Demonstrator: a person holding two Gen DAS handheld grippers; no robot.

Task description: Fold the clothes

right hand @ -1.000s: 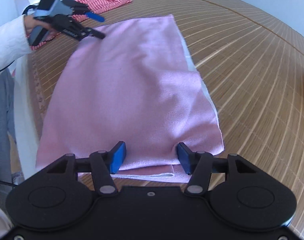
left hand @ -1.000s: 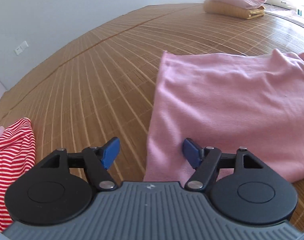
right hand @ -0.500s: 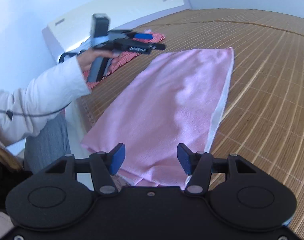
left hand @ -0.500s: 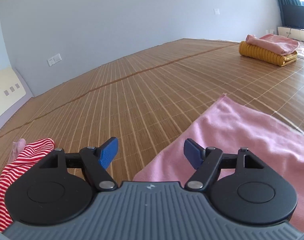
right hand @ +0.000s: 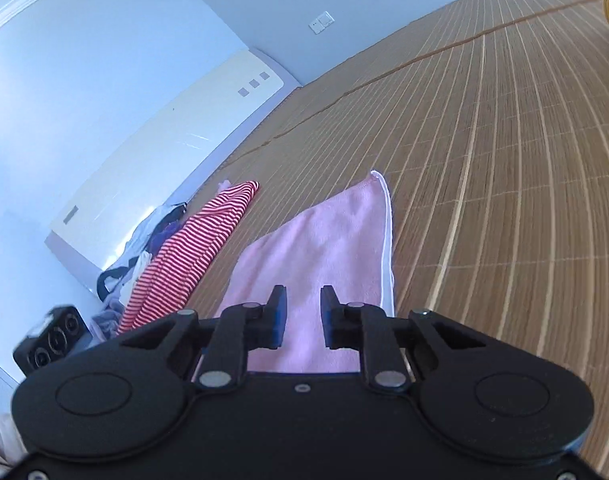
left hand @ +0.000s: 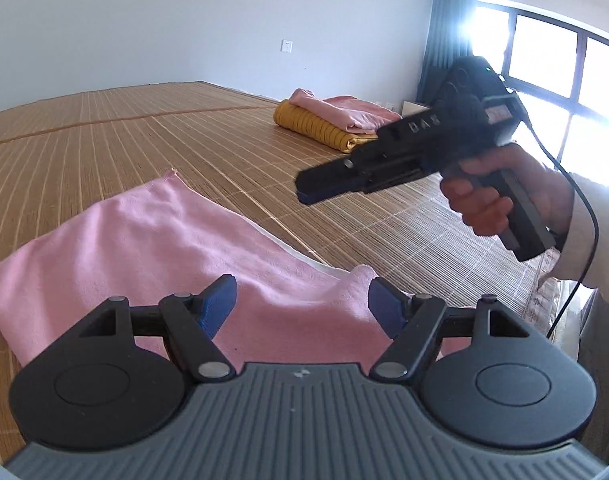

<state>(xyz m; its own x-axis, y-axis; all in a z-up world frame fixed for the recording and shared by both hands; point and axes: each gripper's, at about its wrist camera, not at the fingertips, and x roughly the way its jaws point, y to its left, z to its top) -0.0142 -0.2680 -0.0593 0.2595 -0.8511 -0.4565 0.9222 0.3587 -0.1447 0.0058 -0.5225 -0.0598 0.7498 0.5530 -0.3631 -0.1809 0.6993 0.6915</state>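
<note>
A pink towel (left hand: 152,240) lies folded flat on the bamboo mat (left hand: 104,136), with a white edge along its far side. My left gripper (left hand: 302,300) hovers over the towel's near part, open, with nothing between its blue fingers. My right gripper (left hand: 304,188) is in the air to the right, held by a hand (left hand: 488,196), above the mat beyond the towel. In the right wrist view that right gripper (right hand: 303,312) has its jaws drawn close with a narrow gap, empty, above the pink towel (right hand: 328,248).
A folded stack of yellow and pink cloth (left hand: 328,124) sits far back on the mat. A red-and-white striped garment (right hand: 192,256) and a heap of other clothes (right hand: 144,248) lie left of the towel by a cream headboard (right hand: 164,148). Windows glare at the right.
Both grippers have risen off the towel and swung around. The left view now faces the window and the right gripper. The right jaws have narrowed from wide apart to a small gap.
</note>
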